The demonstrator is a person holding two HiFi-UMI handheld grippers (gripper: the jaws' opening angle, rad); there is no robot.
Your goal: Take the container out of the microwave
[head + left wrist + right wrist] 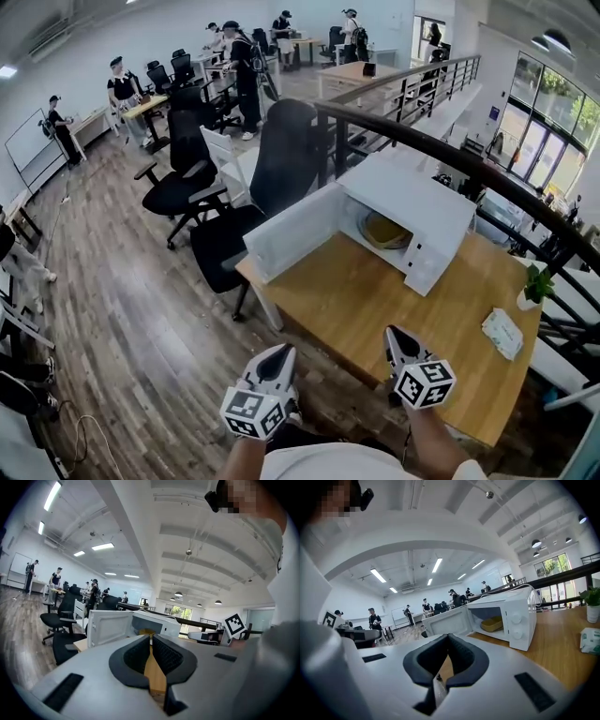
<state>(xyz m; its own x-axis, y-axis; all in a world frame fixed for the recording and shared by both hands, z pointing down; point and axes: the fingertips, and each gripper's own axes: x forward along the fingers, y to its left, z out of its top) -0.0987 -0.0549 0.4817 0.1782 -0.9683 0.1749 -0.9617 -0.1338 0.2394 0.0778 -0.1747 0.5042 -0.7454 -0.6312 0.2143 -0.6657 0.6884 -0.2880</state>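
left gripper closed, empty | right gripper closed, empty | container inside open microwave

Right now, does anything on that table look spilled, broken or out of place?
Nothing stands out. The microwave has its door hanging open, with the container sitting level inside. On the table the plant stands upright and the packet lies flat. No spill or damage shows.
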